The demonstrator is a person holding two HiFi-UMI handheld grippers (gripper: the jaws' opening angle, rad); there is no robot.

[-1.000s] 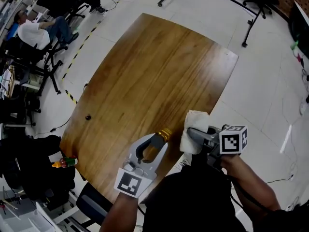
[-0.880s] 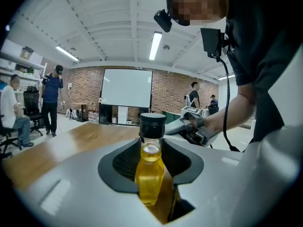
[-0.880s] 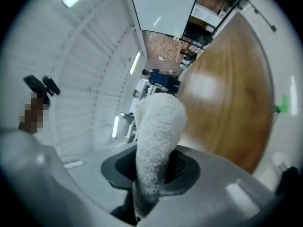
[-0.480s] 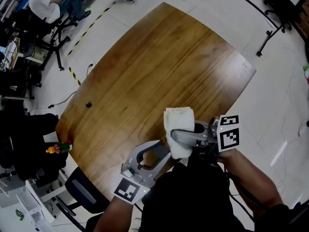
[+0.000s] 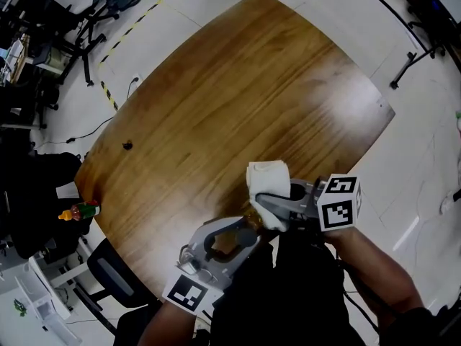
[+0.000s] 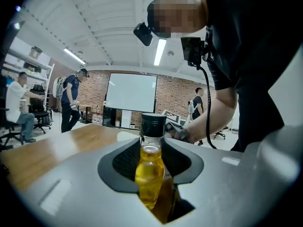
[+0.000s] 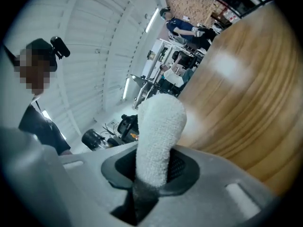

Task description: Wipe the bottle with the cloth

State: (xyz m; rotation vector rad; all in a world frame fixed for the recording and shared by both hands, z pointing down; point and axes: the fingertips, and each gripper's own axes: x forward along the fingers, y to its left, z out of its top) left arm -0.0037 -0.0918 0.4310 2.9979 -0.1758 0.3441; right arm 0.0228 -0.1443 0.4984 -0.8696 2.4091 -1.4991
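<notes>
A small bottle point(image 6: 150, 171) of yellow liquid with a black cap stands upright between the jaws of my left gripper point(image 6: 151, 164), which is shut on its body. In the head view the left gripper point(image 5: 240, 234) hangs over the near edge of the wooden table point(image 5: 238, 99), and only an amber sliver of the bottle point(image 5: 227, 242) shows. My right gripper point(image 5: 265, 202) is shut on a folded white cloth point(image 5: 268, 182). That cloth sits right over the bottle's top and hides the cap. In the right gripper view the cloth point(image 7: 158, 136) sticks up between the jaws of the right gripper point(image 7: 155, 170).
A small black object point(image 5: 127, 145) lies on the table's left part. A red and yellow sauce bottle point(image 5: 79, 211) rests off the table's left corner, above a dark chair point(image 5: 115, 283). People and office chairs point(image 5: 68, 20) fill the far left.
The right gripper has carried the cloth leftward to the bottle's top, which showed bare a second ago. The left gripper has held the bottle in place.
</notes>
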